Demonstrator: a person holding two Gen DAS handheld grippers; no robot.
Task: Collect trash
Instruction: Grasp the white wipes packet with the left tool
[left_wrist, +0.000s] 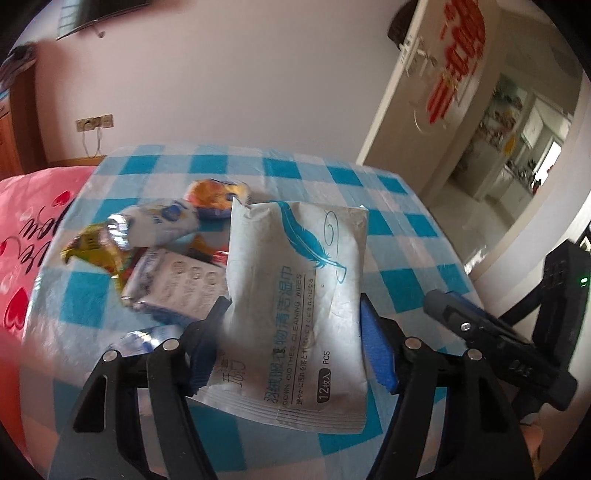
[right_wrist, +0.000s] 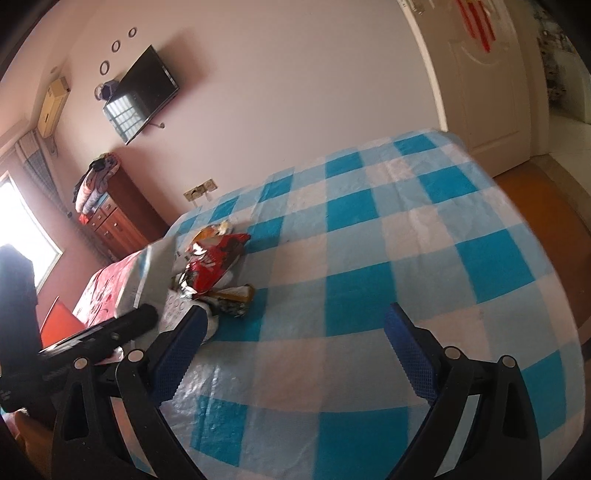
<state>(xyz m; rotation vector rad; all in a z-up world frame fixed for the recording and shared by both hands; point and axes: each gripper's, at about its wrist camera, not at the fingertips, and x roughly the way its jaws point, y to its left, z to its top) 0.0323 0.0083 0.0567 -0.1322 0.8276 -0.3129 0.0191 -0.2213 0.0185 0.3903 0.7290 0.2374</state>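
In the left wrist view my left gripper (left_wrist: 291, 314) has its blue pads on either side of a white cleaning-wipes packet (left_wrist: 295, 295) with a blue feather print; the packet stands tilted between the jaws, which are wide apart. Behind it lies a pile of wrappers: a white and blue one (left_wrist: 162, 221), an orange one (left_wrist: 218, 197), a yellow one (left_wrist: 92, 247) and a white packet (left_wrist: 177, 288). In the right wrist view my right gripper (right_wrist: 295, 325) is open and empty above the checked cloth (right_wrist: 369, 258). A red wrapper (right_wrist: 212, 266) and a brown one (right_wrist: 231, 299) lie beyond its left finger.
The blue and white checked cloth (left_wrist: 388, 229) covers the table. A pink bedspread (left_wrist: 22, 258) lies to the left. An open door (left_wrist: 436, 92) and hallway are at the right. A wooden dresser (right_wrist: 114, 221) and a wall television (right_wrist: 140, 92) stand behind. The right gripper's body (left_wrist: 498, 332) shows beside the left one.
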